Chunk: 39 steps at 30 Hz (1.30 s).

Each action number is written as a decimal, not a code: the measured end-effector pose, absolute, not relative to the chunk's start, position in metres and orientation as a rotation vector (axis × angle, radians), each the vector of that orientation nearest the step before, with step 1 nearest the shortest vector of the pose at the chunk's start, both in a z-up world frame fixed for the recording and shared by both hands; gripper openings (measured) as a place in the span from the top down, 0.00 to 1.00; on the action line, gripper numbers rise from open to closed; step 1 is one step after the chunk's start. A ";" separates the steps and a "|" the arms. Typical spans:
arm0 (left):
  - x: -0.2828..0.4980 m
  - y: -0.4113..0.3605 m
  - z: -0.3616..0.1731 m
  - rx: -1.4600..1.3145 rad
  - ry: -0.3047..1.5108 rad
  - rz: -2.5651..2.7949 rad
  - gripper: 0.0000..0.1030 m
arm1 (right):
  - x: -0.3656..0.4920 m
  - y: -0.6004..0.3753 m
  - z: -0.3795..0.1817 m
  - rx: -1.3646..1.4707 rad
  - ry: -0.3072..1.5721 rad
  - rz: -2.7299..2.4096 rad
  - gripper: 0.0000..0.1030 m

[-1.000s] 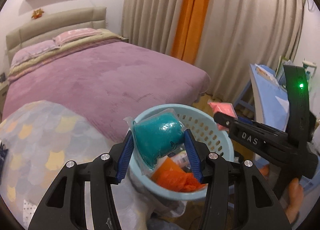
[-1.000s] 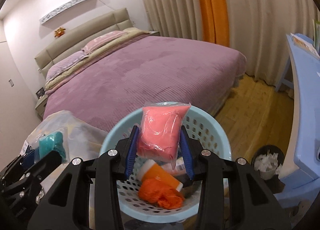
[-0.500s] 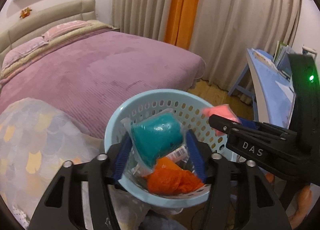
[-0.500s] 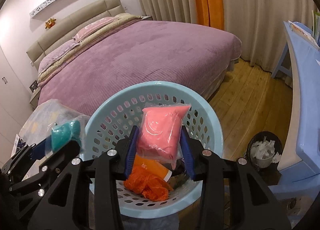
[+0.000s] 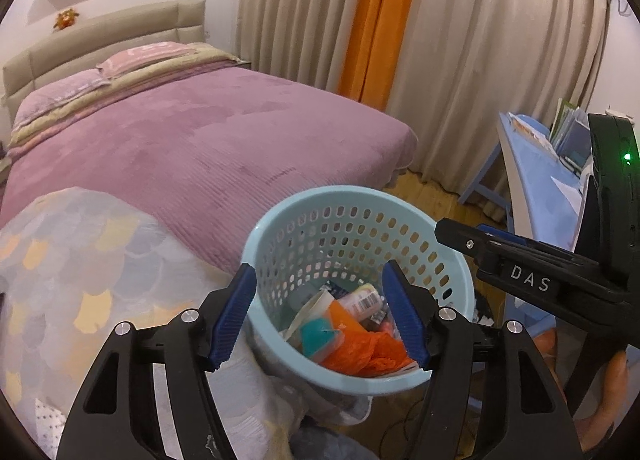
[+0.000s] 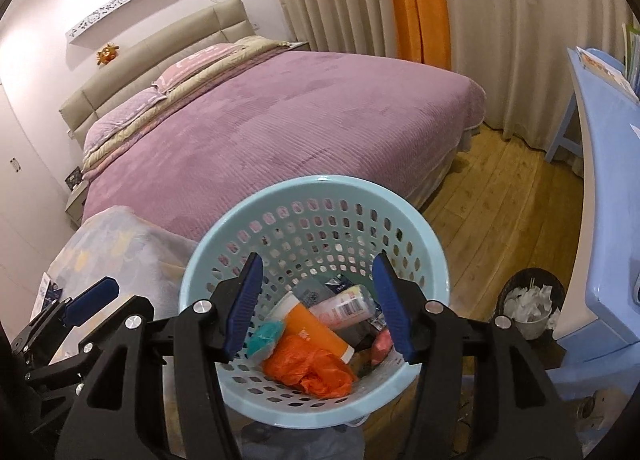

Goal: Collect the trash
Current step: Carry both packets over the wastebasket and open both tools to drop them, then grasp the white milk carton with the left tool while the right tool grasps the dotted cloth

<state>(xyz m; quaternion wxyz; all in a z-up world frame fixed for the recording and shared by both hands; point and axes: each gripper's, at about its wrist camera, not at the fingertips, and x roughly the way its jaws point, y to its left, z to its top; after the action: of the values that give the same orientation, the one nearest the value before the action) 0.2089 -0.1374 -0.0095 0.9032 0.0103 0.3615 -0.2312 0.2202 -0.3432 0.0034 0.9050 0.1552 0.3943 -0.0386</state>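
Hovering over the pale blue perforated plastic basket (image 6: 316,200), both tongs have nothing between the pads. The left gripper (image 5: 326,316) and right gripper (image 6: 316,310) are both spreading wider. The trash sits at the basket's bottom: teal pouch (image 6: 264,334), pink pouch (image 6: 382,342), crumpled orange plastic bag (image 6: 310,366), orange-and-white tube (image 6: 316,326). My worry is the basket itself, which looks perched on the edge of a patterned blanket (image 5: 80,260) beside the purple bed (image 6: 280,120). Bump the rim with a blue pad while pulling away and it could tip onto the wooden floor (image 6: 500,196). The grippers are also close enough to knock each other.
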 end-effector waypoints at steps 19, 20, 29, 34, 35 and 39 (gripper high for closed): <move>0.159 0.001 -0.004 -0.094 0.698 -0.283 0.33 | 0.206 -0.254 0.044 0.216 0.752 0.089 0.48; 0.157 0.010 -0.005 -0.101 0.696 -0.269 0.33 | 0.206 -0.250 0.045 0.211 0.752 0.095 0.48; 0.143 0.117 0.000 -0.156 0.661 -0.062 0.24 | 0.204 -0.174 0.039 0.177 0.803 0.270 0.48; 0.147 0.183 -0.001 -0.166 0.648 0.066 0.22 | 0.199 -0.133 0.030 0.127 0.831 0.340 0.39; 0.149 0.191 0.000 -0.155 0.646 0.076 0.19 | 0.198 -0.122 0.027 0.098 0.839 0.352 0.39; 0.165 0.223 -0.006 -0.094 0.672 0.081 0.12 | 0.192 -0.094 0.018 0.059 0.856 0.381 0.39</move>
<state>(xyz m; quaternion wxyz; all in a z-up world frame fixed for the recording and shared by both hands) 0.1651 0.2225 -0.0058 0.9421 -0.0462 0.3296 0.0399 0.1920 -0.0936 0.0183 0.8918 0.0283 0.4125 0.1837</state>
